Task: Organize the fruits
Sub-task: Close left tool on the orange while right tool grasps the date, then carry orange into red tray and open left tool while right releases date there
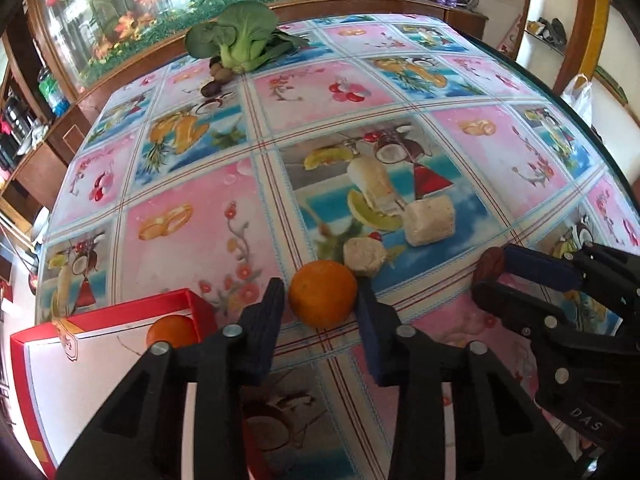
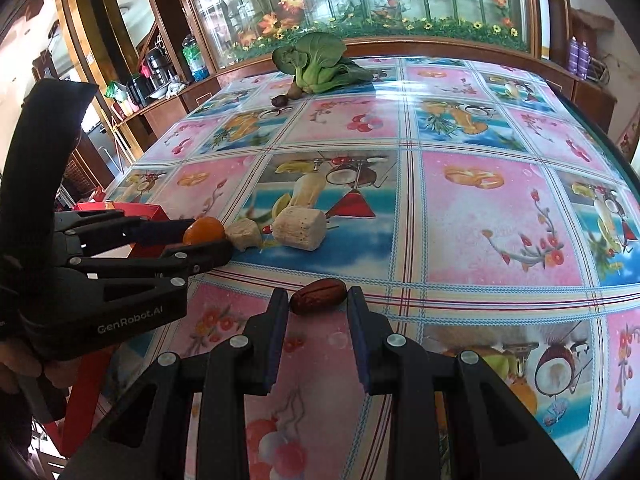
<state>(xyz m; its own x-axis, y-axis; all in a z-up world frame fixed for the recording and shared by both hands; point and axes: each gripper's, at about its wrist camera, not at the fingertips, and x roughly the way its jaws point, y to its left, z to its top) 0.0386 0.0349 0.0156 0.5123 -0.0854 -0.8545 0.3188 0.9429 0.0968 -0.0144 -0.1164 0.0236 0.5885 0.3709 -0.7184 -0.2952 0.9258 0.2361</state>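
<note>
The orange (image 1: 322, 293) sits on the patterned tablecloth (image 1: 192, 216) directly ahead of the left gripper (image 1: 320, 300), between its two fingertips, so that hand has it lined up dead centre and only needs to close; being round, it offers no preferred axis. The jaws stand wide, the right finger very near or touching the fruit's side and the left one still a little off, and nothing is clamped yet as far as I can judge. Near left of it lies the red box (image 1: 192, 304), open-topped, with a second orange (image 1: 172, 330) already inside against its near wall, which is probably where this one belongs. Just beyond the orange sit two pale cut chunks (image 1: 430, 220), the smaller one nearly touching it. To the right, the dark red date (image 2: 318, 290) lies on the cloth with its long axis running left to right, spanning the gap between the right gripper's (image 2: 318, 300) open fingertips, so closing would pinch it end to end; it appears unheld. At the far left of the table rest a bok choy (image 1: 240, 38) and small brown fruits (image 1: 218, 76), well apart from both hands.
</note>
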